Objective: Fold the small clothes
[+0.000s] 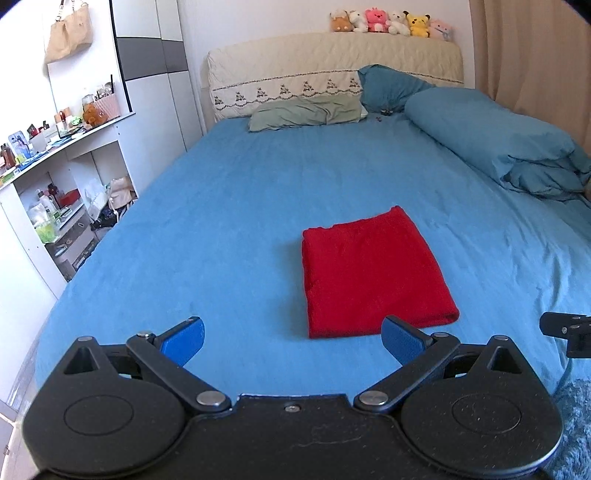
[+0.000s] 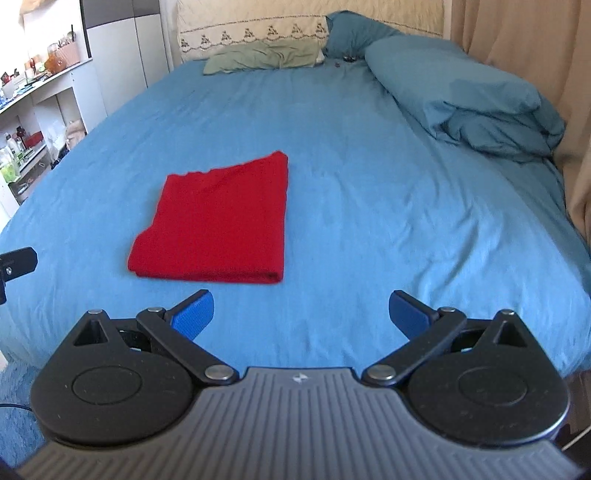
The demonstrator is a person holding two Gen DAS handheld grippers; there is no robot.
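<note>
Nearest the lens, the left gripper stands with its blue pads spread wide and nothing between them, poised over the near edge of the blue bedsheet; the right gripper is equally wide and empty. Each camera catches only a black corner of the other tool at its frame edge, too cut off to read. Just beyond the left gripper's right pad lies the red garment, folded into a flat rectangle on the sheet, its layers hidden inside the fold; from the right wrist it sits ahead and to the left. Farther back, a bunched teal duvet runs along the right side, and a green pillow rests against the headboard. Small dark objects beside the pillow are too tiny to identify. Plush toys line the headboard top.
</note>
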